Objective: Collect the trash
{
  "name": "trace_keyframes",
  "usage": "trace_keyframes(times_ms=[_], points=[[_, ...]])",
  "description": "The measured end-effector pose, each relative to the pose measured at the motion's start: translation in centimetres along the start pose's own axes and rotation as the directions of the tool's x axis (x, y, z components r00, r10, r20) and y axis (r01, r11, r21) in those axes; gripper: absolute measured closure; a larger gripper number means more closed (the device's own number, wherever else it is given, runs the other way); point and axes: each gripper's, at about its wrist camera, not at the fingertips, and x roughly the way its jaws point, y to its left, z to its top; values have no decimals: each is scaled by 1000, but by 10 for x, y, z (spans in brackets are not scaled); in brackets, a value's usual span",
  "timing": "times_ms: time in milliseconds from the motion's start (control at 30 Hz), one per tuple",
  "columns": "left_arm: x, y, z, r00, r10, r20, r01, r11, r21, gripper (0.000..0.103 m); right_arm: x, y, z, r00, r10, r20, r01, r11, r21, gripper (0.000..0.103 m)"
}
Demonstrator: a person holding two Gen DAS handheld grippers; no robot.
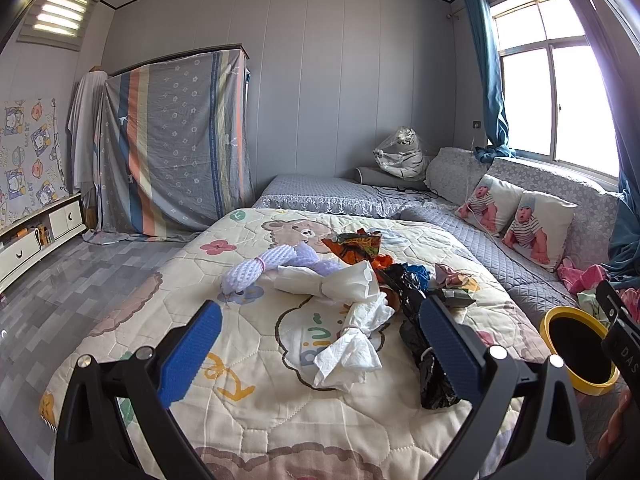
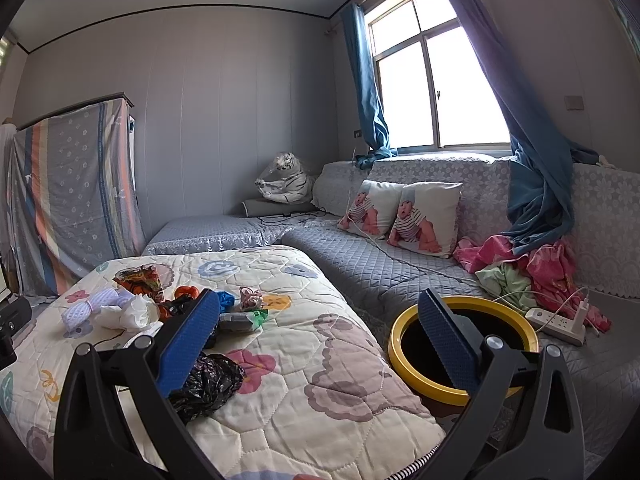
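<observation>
A heap of trash lies on the cartoon quilt (image 1: pixel 248 364): crumpled white tissue (image 1: pixel 352 344), a black plastic bag (image 1: pixel 424 356), a purple foam net (image 1: pixel 256 268), an orange wrapper (image 1: pixel 352 242) and a blue scrap (image 1: pixel 416 272). My left gripper (image 1: pixel 320 356) hangs open just above the quilt with the tissue between its blue fingers. To the right stands a yellow-rimmed bin (image 2: pixel 400 340) with a black inside. My right gripper (image 2: pixel 318 344) is open with nothing in it, one finger over the bin and the other over the black plastic bag (image 2: pixel 208 380).
The grey quilted sofa bed (image 2: pixel 384 268) carries two baby-print cushions (image 2: pixel 404 216), pink clothes (image 2: pixel 548 268) and a white power strip (image 2: pixel 556 324) with cables. A striped sheet covers a wardrobe (image 1: pixel 172 148) at the left, above grey floor (image 1: pixel 72 288). A toy tiger (image 1: pixel 400 152) sits in the corner.
</observation>
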Motion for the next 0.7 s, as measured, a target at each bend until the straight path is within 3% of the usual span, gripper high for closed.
trace_keyframes(times_ms=[467,633,700], points=[[-2,4,-11,999,-25,-37,23,999,-35,7,0,-7,1,1000,-10,6,10,1000,19,8],[-5,10,-11,997,-69,-26,67,996,-56,7,6,-10,1,999,42,7,-43,998,39,8],[-2,13,-11,991,-127,-43,124,990,-74,7,12,-11,2,996,94,1,-94,995,46,8]])
